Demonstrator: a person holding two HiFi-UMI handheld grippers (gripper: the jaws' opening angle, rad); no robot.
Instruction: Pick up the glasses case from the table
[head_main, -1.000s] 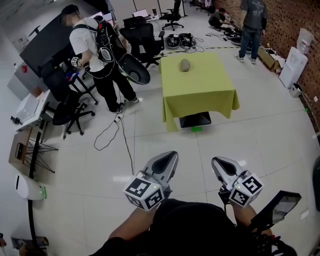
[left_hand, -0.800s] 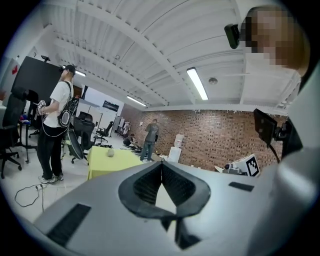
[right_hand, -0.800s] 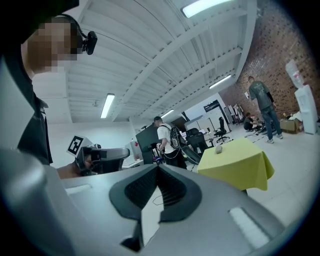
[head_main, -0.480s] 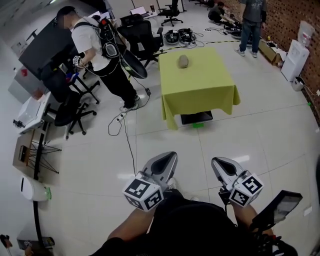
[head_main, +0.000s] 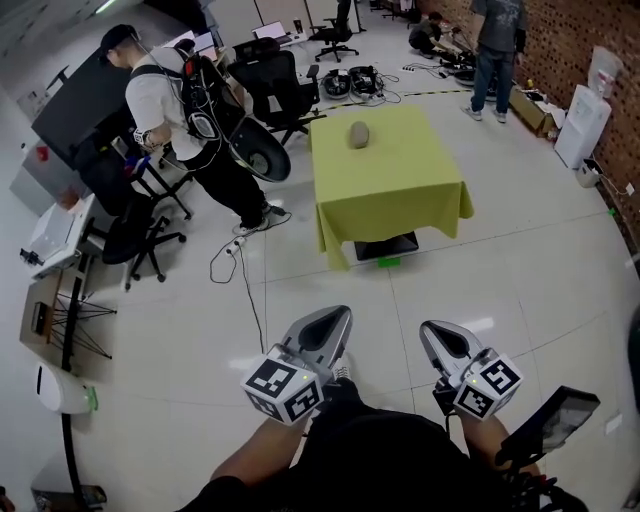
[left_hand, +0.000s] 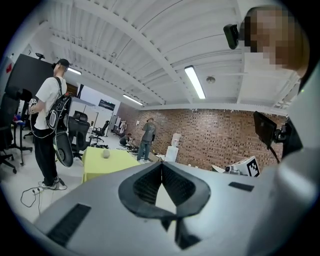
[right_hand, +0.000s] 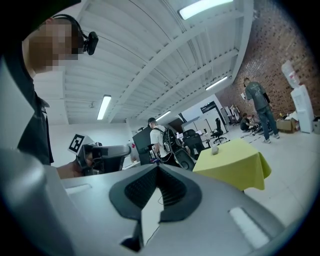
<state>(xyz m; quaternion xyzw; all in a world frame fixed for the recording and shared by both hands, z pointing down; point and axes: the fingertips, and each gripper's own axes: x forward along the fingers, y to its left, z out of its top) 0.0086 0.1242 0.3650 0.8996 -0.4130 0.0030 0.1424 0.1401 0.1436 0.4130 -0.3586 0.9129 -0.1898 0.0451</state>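
Note:
The glasses case (head_main: 358, 134) is a grey oval lying near the far end of a table with a yellow-green cloth (head_main: 400, 180), far across the floor from me. It also appears small in the left gripper view (left_hand: 106, 154) and in the right gripper view (right_hand: 214, 150). My left gripper (head_main: 338, 314) and right gripper (head_main: 432, 330) are held side by side in front of my body, pointing toward the table. Both are shut, with nothing between the pads (left_hand: 170, 182) (right_hand: 145, 186).
A person with a backpack (head_main: 180, 110) stands left of the table among black office chairs (head_main: 135, 225). A cable (head_main: 245, 275) trails over the white tiled floor. Other people (head_main: 495, 45) stand by the brick wall. A black box (head_main: 385, 248) sits under the table.
In the head view the table and the person with the backpack have drifted slightly left. Both grippers keep the same stance and stay shut.

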